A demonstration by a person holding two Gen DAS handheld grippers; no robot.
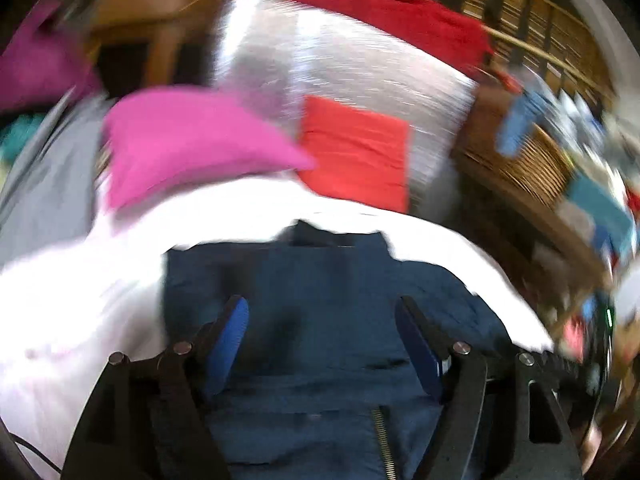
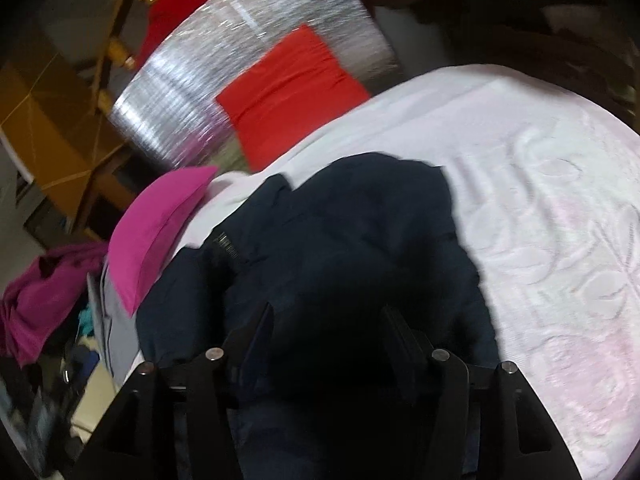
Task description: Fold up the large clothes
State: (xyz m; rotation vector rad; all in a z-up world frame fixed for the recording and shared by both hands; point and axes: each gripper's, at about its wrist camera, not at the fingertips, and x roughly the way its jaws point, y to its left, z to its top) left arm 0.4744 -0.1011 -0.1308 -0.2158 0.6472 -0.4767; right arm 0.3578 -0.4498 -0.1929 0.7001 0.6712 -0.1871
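Left wrist view, heavily motion-blurred. Left gripper [image 1: 322, 322]: blue-padded fingers [image 1: 228, 334] spread apart, nothing between them; they hang over the jacket [image 1: 320, 280]. Jacket is navy, lying on the white bedspread [image 1: 80, 292], filling the frame from centre to 6 o'clock. A metal zipper [image 1: 382, 440] shows near 6 o'clock. Contact between fingers and cloth: cannot tell.

Pink pillow [image 1: 188, 148] at 10 o'clock, at the bedspread's far edge. Folded red cloth [image 1: 356, 152] at 12 o'clock, resting on a silver mat [image 1: 340, 60]. Wicker basket [image 1: 516, 160] at 2 o'clock with mixed clothes around it.

Right wrist view, sharper. Right gripper [image 2: 328, 334]: fingers apart, over the jacket [image 2: 340, 240], which is bunched at centre and looks near black in shadow. Nothing clamped. Bedspread [image 2: 540, 220], with an embossed floral pattern, runs from 1 to 5 o'clock. Pillow [image 2: 160, 224] at 9 o'clock, touching the jacket's edge. Red cloth [image 2: 288, 88] on the mat [image 2: 180, 92] at 11 to 12 o'clock. Magenta garment [image 2: 36, 292] heaped at 8 o'clock, off the bedspread.
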